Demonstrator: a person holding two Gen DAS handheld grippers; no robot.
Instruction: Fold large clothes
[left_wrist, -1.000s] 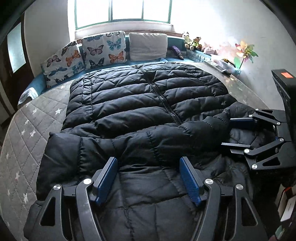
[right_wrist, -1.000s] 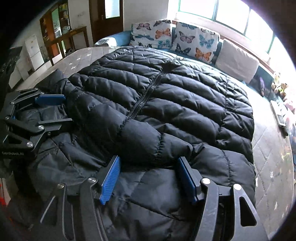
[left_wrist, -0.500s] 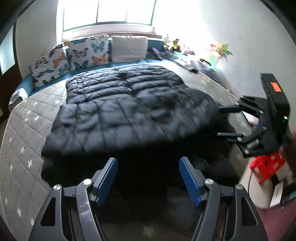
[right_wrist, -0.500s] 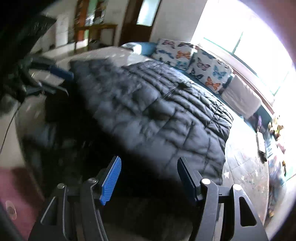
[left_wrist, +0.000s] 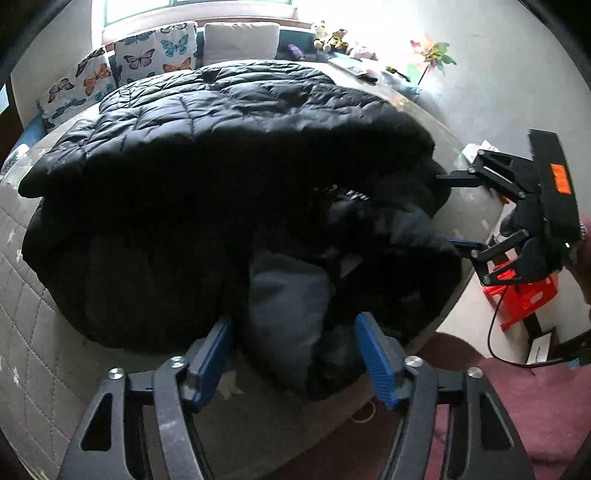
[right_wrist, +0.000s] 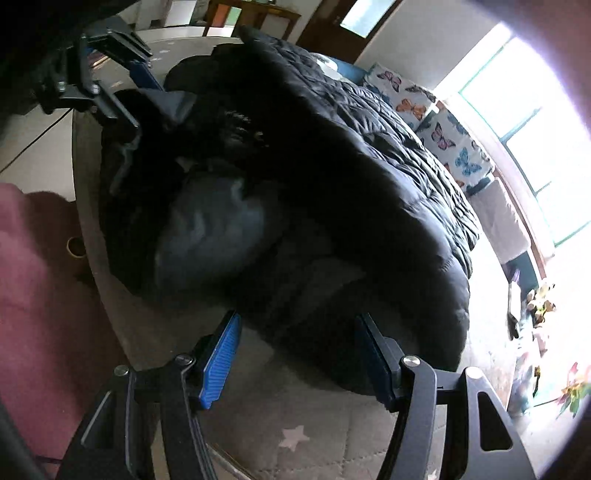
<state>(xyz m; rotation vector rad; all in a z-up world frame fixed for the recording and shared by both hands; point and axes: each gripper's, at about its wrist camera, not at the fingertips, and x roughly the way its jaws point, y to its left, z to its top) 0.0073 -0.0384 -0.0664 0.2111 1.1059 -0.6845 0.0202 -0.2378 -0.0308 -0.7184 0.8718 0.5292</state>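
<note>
A large black quilted puffer jacket lies spread on the grey star-patterned bed; it also shows in the right wrist view. Its near end is bunched, with the dark grey lining showing. My left gripper is open, its blue pads either side of that near edge, gripping nothing. My right gripper is open at the jacket's near right edge. Each gripper shows in the other's view, the right one and the left one, both open at the jacket's sides.
Butterfly-print pillows and a plain cushion line the bed's far end under the window. A red stool and a cable stand on the floor to the right. A paper pinwheel and small toys sit by the wall.
Both grippers have pulled back from over the jacket to its near edge. The jacket's near end is now bunched up with the lining showing. Both stayed open.
</note>
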